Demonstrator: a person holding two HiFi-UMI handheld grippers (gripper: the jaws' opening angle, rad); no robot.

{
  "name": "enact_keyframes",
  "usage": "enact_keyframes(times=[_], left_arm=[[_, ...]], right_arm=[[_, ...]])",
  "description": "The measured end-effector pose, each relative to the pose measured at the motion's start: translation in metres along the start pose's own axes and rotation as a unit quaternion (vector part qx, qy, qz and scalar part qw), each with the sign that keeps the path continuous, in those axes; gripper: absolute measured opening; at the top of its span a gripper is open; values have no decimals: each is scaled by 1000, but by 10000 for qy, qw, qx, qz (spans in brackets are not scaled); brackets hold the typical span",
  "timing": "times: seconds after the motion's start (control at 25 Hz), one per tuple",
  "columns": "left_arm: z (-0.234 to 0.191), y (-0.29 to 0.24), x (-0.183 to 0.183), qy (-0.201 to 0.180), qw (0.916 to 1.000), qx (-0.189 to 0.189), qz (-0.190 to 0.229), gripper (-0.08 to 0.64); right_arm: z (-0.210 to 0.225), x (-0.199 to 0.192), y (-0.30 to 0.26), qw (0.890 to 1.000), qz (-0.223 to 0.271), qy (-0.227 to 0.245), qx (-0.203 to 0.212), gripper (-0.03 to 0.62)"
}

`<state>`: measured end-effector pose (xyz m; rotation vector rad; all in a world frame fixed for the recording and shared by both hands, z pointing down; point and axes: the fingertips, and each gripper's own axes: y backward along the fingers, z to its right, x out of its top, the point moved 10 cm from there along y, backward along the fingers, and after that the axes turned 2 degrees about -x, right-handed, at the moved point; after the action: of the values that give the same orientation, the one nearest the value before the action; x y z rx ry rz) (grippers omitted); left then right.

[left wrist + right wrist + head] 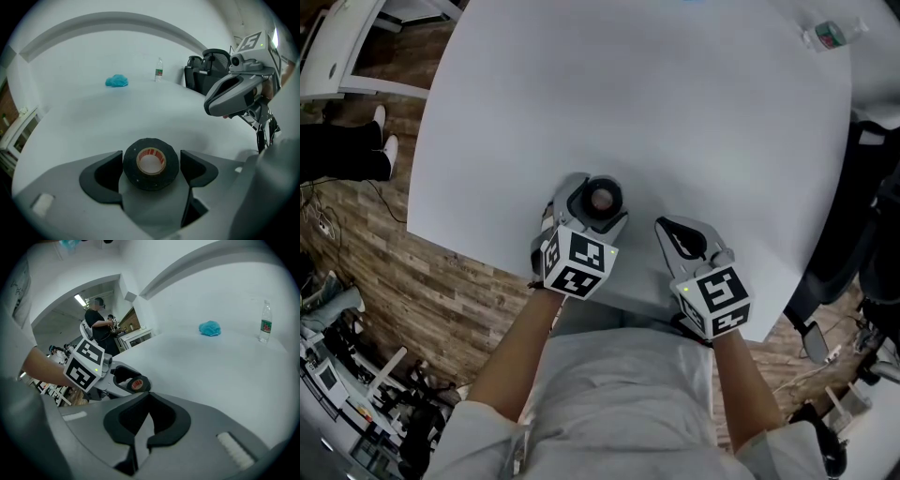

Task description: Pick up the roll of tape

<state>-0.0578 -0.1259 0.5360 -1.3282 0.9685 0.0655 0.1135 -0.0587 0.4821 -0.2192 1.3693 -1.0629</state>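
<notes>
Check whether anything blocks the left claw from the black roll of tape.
Nothing visible does. The black roll of tape lies flat on the white table, already between the left claw's open jaws, with nothing else between them.

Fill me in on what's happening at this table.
A person holds a gripper in each hand over a white table. The left gripper has its jaws wide apart on either side of a black roll of tape that lies flat on the table, and they are not clamped on it yet. The right gripper hangs beside it with its jaws together and nothing in them. A water bottle stands at the far edge.
</notes>
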Motion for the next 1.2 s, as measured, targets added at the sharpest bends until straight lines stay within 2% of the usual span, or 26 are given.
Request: enact_keyframes(times=[1.2], left_arm=[[0,7,-2,181,9998,41,52,370]], right_arm=[[-4,0,3,9999,41,86,79,6]])
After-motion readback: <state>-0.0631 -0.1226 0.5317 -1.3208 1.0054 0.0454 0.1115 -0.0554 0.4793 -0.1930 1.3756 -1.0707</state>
